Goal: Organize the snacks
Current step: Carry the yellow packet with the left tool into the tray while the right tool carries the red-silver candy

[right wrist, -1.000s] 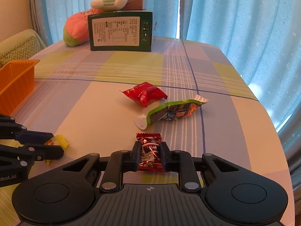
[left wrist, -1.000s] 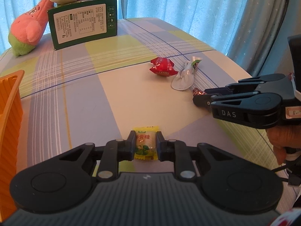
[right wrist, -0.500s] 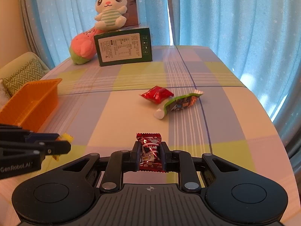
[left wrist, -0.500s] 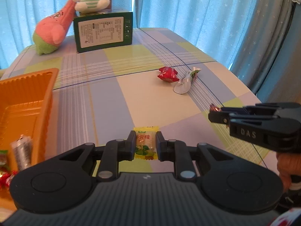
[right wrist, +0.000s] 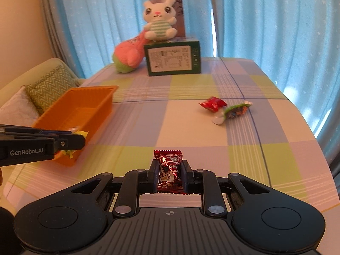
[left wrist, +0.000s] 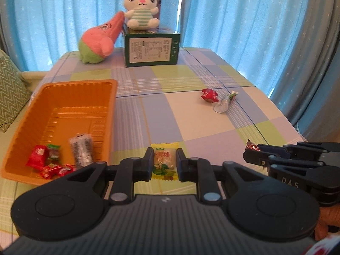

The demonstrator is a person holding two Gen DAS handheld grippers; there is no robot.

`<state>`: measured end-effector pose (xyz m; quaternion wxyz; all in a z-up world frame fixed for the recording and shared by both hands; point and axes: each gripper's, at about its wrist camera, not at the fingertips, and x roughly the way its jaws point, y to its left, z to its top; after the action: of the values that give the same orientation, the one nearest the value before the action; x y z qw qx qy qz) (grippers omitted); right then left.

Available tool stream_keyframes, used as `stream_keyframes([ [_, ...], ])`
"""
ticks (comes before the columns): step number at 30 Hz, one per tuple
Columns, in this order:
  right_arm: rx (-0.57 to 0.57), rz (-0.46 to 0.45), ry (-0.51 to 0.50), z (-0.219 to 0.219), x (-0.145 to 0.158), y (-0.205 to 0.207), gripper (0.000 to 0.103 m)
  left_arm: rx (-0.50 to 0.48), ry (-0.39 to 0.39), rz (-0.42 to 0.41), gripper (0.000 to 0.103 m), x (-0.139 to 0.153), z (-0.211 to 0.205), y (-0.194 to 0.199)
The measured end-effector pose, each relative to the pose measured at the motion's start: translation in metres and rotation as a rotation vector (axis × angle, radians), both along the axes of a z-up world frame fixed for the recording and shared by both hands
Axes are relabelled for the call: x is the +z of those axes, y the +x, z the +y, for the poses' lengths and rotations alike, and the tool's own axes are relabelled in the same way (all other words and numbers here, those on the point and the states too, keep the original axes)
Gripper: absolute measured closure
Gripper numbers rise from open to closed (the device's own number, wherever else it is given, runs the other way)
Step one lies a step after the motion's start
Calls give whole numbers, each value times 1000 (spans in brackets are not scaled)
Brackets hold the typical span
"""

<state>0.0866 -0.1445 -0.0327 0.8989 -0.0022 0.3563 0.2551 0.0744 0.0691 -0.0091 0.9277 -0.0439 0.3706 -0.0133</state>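
Yellow candy (left wrist: 164, 163) pinched in left tongs (left wrist: 164, 164), red candy (right wrist: 170, 171) in right tongs (right wrist: 170, 173).

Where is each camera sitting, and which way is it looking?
Left wrist view: sits on the left gripper, looking down its fingers across the checked table toward the curtains; it holds the yellow candy, the orange tray lies left, and the right gripper pokes in.
Right wrist view: sits on the right gripper, facing the same way, holding the dark red candy; the left gripper enters at left.
Both show the tray, green box, plush toys and two loose snacks.
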Motion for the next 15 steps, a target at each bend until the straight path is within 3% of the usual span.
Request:
stream_keyframes([
  [15, 140, -66, -6, 65, 29, -36, 82, 112, 10, -30, 84, 24, 58, -54],
])
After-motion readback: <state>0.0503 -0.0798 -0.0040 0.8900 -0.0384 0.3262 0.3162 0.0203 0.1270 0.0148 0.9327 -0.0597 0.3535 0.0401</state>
